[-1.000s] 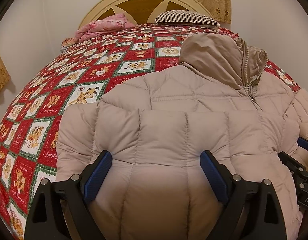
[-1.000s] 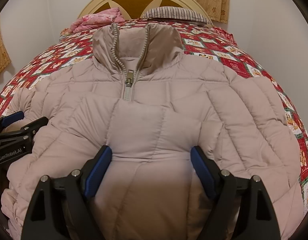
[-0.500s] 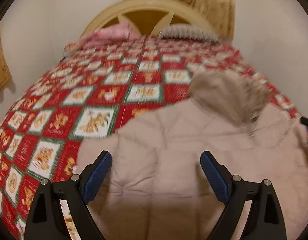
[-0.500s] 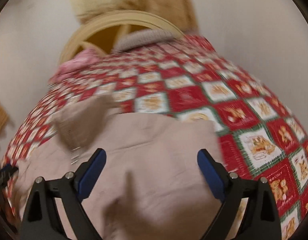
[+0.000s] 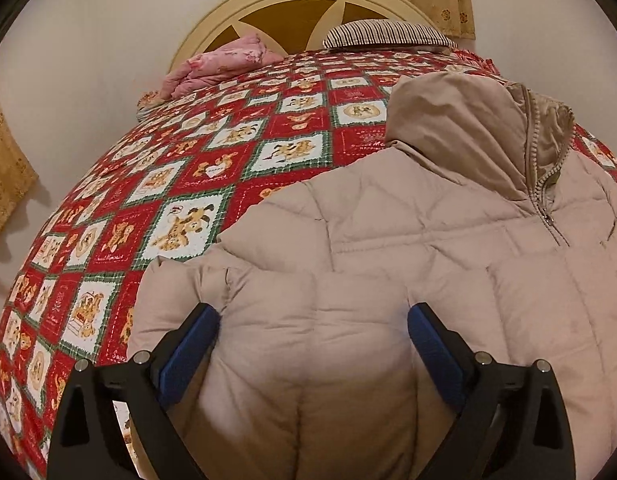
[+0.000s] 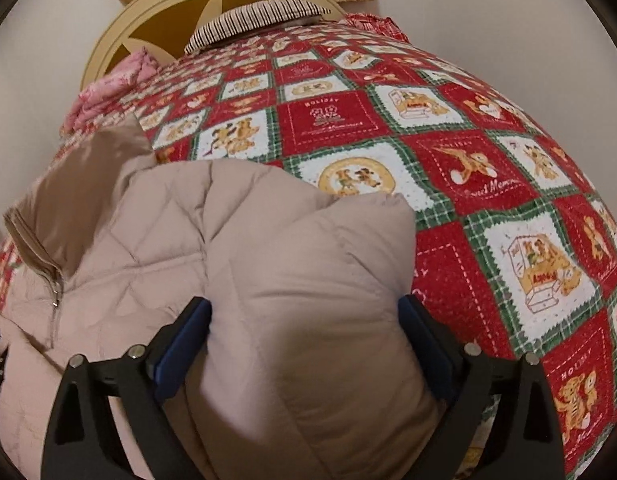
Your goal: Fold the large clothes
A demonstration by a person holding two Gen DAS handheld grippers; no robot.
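Observation:
A beige quilted puffer jacket (image 5: 388, 248) lies front up on the bed, its collar (image 5: 468, 128) standing toward the headboard and its zipper part open. My left gripper (image 5: 313, 332) is open, its blue pads on either side of the jacket's left sleeve and shoulder near the bed's foot. My right gripper (image 6: 304, 330) is open, its pads straddling the puffy right shoulder and sleeve fold (image 6: 328, 280). The jacket (image 6: 168, 240) fills the lower left of the right wrist view. Neither gripper pinches fabric.
The bed carries a red, green and white patchwork quilt (image 5: 188, 184), also in the right wrist view (image 6: 488, 200). A pink folded blanket (image 5: 220, 64) and a striped pillow (image 5: 388, 34) lie by the cream headboard (image 5: 292, 4). Curtains hang behind.
Both grippers swung apart from the jacket's middle to its outer sides: the left one to the left shoulder, the right one to the right shoulder. Both stayed open.

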